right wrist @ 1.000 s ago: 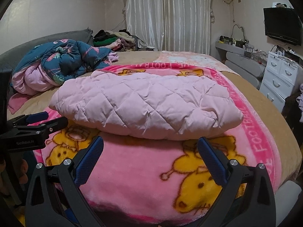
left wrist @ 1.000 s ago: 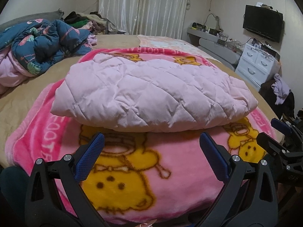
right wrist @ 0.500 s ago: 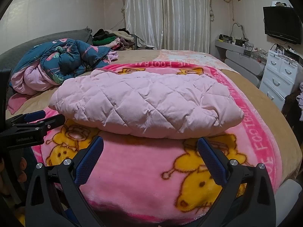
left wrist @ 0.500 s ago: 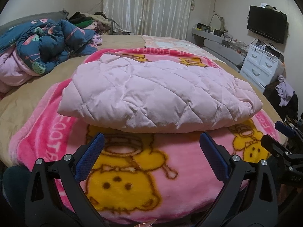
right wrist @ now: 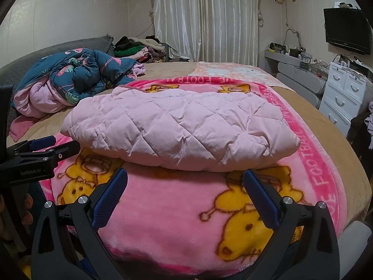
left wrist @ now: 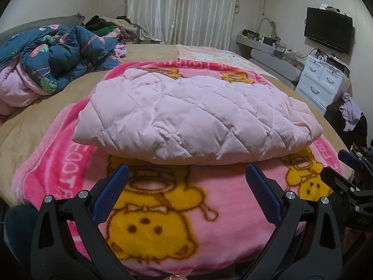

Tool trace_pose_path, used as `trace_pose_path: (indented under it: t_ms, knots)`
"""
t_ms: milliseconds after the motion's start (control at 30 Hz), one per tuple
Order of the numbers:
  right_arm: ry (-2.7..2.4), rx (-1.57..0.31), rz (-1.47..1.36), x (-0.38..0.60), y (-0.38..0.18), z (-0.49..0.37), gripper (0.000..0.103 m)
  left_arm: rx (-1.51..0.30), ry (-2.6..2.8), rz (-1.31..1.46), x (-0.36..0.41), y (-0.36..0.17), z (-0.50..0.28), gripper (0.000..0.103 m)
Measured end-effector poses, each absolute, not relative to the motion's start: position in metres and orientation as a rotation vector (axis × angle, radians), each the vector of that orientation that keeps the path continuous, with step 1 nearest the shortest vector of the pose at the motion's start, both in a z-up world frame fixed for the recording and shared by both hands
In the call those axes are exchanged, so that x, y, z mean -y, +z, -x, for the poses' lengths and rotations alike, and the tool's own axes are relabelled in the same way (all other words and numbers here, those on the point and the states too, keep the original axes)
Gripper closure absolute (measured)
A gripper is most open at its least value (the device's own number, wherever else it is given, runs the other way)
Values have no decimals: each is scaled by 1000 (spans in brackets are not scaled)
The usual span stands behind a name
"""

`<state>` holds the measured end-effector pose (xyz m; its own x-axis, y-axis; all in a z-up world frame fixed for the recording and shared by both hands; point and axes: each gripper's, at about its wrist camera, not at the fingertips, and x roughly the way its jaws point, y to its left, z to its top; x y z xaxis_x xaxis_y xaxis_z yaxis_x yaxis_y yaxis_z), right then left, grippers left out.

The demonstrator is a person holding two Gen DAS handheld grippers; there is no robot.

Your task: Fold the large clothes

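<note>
Left wrist view: pale pink quilted padded jacket (left wrist: 195, 119) at frame centre on pink cartoon fleece blanket (left wrist: 163, 210); left gripper (left wrist: 186, 184) spread, empty.

Right wrist view: jacket (right wrist: 179, 126) centred; right gripper (right wrist: 185, 186) spread, empty. Judged soft, light, springy; best gripped at near hem corners.

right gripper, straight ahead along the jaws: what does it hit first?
Most likely the near folded edge of the pink quilted jacket. The right gripper is open and empty over the pink cartoon blanket; if angled low, it meets the blanket first. Depth is unclear.
</note>
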<state>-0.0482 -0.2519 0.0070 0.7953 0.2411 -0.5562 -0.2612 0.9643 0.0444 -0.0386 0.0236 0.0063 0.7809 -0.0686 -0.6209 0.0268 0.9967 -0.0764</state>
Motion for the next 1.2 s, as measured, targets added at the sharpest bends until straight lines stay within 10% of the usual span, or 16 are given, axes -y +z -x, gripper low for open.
trace_pose_path:
  t_ms: [1200]
  knots:
    - [270, -593, 35, 251, 6, 48, 4, -662, -29, 77, -31, 10, 41, 9]
